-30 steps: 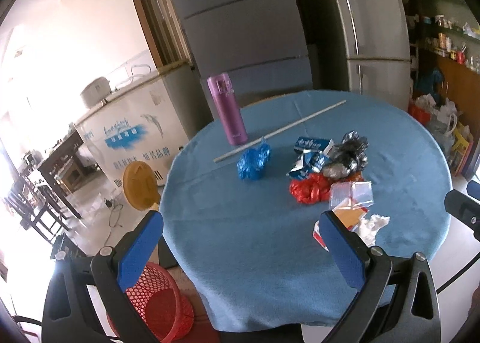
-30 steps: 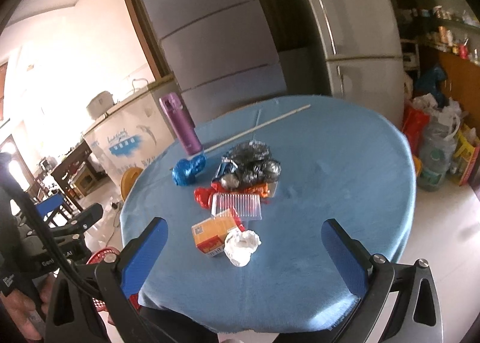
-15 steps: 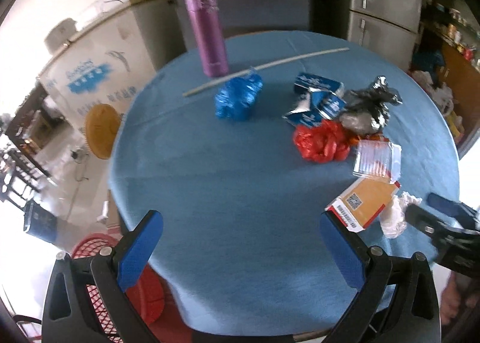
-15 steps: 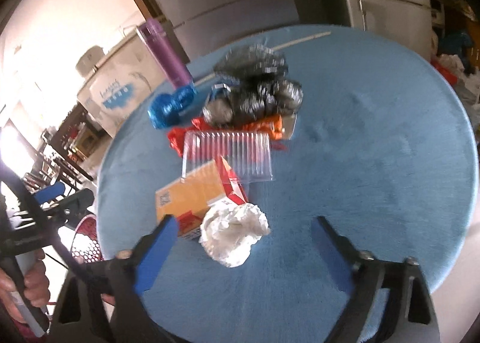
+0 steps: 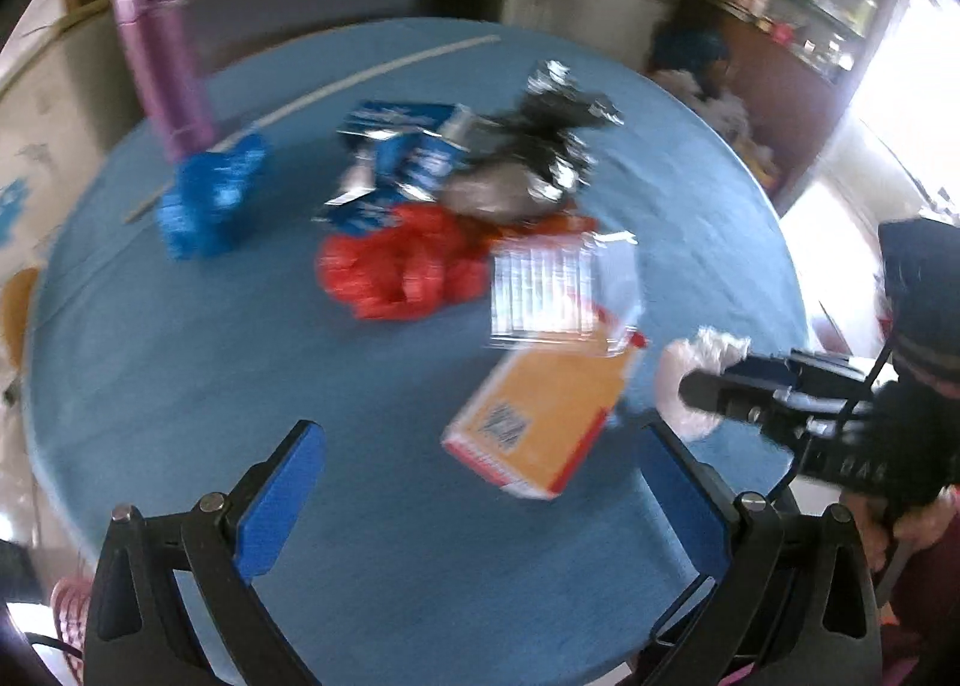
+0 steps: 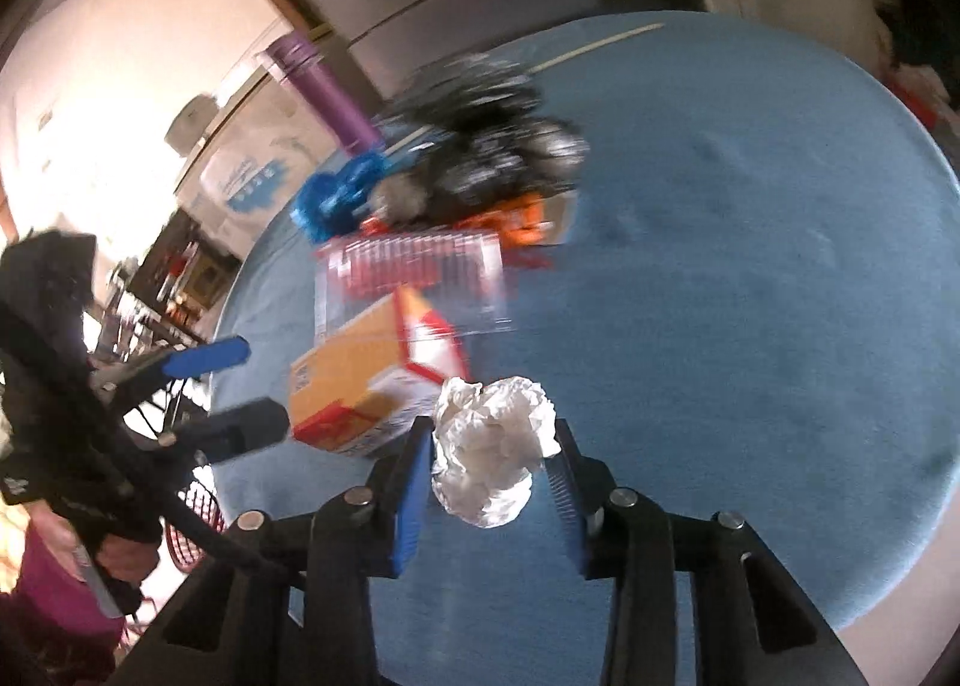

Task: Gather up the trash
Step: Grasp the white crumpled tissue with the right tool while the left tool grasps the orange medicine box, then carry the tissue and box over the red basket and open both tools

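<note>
- Looking through the left wrist view first: my left gripper [image 5: 480,482] has dropped and tilted down since a second ago. The table now fills the frame, where before I saw the room and the whole red basket.
- Its jaws stand wide apart, as before, with nothing between them, only the blue tablecloth [image 5: 180,386], a soft, matte fabric over a round top.
- The orange carton [image 5: 540,422] now lies just ahead of the right-hand finger. It is flat cardboard with a barcode and a red-and-white edge.
- Trash pile beyond it: a ribbed clear plastic tray [image 5: 552,290], a crinkled red plastic bag [image 5: 396,272], a shiny foil wrapper [image 5: 528,158], blue printed packets [image 5: 414,146], a crumpled blue bag [image 5: 210,200]. All are blurred.
- A purple cylindrical flask [image 5: 162,56] stands upright at the far left edge, with a thin pale rod [image 5: 372,74] lying behind the pile.
- The right gripper [image 5: 708,392] now comes in from the right, on the white wad [image 5: 702,380].
- Right wrist view: the right gripper [image 6: 489,470] was fully spread a second ago and high above the table. Its jaws are now closing around the crumpled paper ball [image 6: 489,446], near the table's close edge.
- I can't tell whether the pads press on it yet. The ball is white, creased and irregular, just beside the orange carton [image 6: 348,368].
- The left gripper [image 6: 228,386] shows at the left, spread, and a hand [image 6: 120,560] grips its handle.
- A bit of red mesh basket [image 6: 198,512] sits below the table edge.
</note>
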### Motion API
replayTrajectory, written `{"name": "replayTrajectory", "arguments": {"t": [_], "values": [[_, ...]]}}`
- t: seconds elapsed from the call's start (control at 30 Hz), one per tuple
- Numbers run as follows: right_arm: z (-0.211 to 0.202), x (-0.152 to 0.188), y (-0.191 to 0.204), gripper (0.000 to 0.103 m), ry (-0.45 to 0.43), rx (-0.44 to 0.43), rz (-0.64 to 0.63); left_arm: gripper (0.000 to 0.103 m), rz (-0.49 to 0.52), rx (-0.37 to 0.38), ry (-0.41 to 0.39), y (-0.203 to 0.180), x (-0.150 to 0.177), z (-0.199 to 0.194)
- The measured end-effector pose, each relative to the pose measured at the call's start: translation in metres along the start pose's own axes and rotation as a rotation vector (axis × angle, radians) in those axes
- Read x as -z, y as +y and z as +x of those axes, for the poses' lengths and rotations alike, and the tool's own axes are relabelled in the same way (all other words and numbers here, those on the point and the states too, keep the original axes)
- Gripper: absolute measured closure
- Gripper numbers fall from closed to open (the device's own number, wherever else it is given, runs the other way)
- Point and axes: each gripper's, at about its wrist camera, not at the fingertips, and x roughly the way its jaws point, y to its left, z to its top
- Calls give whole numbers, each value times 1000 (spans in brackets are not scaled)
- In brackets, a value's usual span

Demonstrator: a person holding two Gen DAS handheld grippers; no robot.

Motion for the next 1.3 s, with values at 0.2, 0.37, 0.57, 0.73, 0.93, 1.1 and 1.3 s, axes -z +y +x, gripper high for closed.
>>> {"name": "replayTrajectory", "arguments": {"t": [0.2, 0.37, 0.57, 0.73, 0.93, 1.1, 1.3], "values": [[-24, -1, -27, 63, -35, -4, 61, 8, 61, 16, 20, -16, -1, 26], [-28, -3, -23, 63, -48, -9, 64, 44, 85, 33, 40, -22, 2, 40], [-29, -3, -2, 63, -48, -32, 13, 45, 95, 55, 28, -21, 19, 21], [-29, -2, 28, 63, -36, -71, -58, 45, 67, 33, 36, -17, 41, 0], [-19, 2, 76, 63, 11, -151, -157, 45, -88, -41, 55, 17, 81, -50], [12, 4, 140, 63, 97, -273, -263, 45, -317, -131, 34, 52, 127, -100], [62, 14, 244, 63, 204, -417, -431, 45, -602, -373, 27, 125, 209, -151]]}}
